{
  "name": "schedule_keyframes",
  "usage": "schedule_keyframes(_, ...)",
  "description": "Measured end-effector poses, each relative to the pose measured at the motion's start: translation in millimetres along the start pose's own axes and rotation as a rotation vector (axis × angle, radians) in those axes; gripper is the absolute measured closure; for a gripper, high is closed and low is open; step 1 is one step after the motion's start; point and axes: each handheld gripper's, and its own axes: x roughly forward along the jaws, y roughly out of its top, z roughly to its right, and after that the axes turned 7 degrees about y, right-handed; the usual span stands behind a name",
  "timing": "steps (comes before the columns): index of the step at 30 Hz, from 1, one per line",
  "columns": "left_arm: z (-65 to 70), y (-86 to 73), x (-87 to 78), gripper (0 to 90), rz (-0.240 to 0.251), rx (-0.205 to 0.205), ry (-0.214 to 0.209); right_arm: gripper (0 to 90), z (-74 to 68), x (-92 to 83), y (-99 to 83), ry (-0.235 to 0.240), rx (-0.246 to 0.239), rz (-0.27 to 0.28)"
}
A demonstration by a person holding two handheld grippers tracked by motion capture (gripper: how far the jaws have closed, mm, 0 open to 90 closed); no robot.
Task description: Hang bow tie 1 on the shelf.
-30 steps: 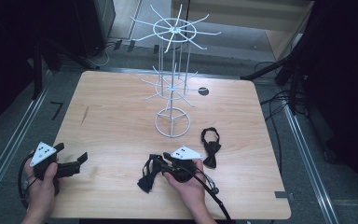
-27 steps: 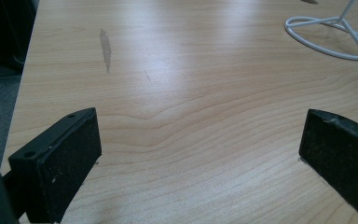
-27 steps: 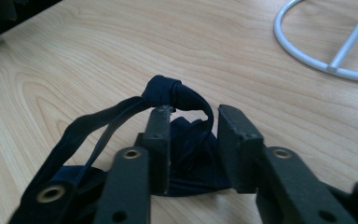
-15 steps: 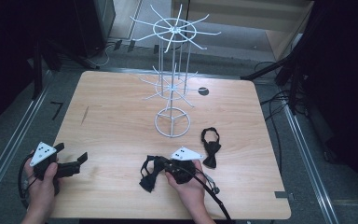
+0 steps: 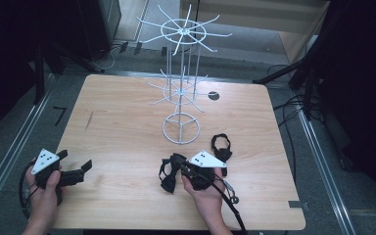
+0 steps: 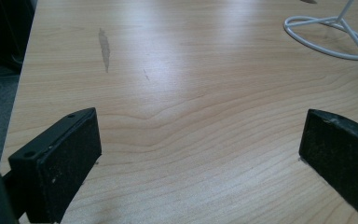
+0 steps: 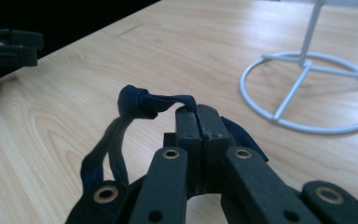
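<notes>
A dark blue bow tie point(image 7: 140, 105) with thin straps hangs from my right gripper point(image 7: 198, 114), whose jaws are pressed shut on the fabric just above the table; the same bow tie point(image 5: 169, 172) and right gripper point(image 5: 180, 166) sit near the table's front middle in the high view. A second dark bow tie point(image 5: 221, 147) lies on the wood just to the right. A white wire display rack point(image 5: 181, 73) with radial hooks stands on its ring base point(image 7: 307, 93) behind them. My left gripper point(image 5: 76, 169) is held at the front left corner, open, with bare wood between its pads point(image 6: 60, 158).
The wooden table point(image 5: 122, 122) has a grey smear point(image 6: 104, 44) on its left half and a small dark round spot point(image 5: 214, 96) at the back right. Dark floor, metal rails and cables surround the table. A cable trails from the right gripper off the front edge.
My right gripper has shifted slightly left and toward the front with the bow tie pinched in it, leaving the second bow tie lying apart. The left gripper has stayed put.
</notes>
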Motion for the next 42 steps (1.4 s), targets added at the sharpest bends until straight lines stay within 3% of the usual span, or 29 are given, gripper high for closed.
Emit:
schedule_keyframes(23,0.1,-0.1,-0.1,0.0,0.001,-0.001,0.003,89.4,16.4,-39.4,30.2,-0.076,-0.012,0.122)
schedule_keyframes(42,-0.1,-0.2,-0.7,0.0,0.004,0.002,0.005,89.5,19.2,-50.7,47.3,-0.091,-0.019,0.175)
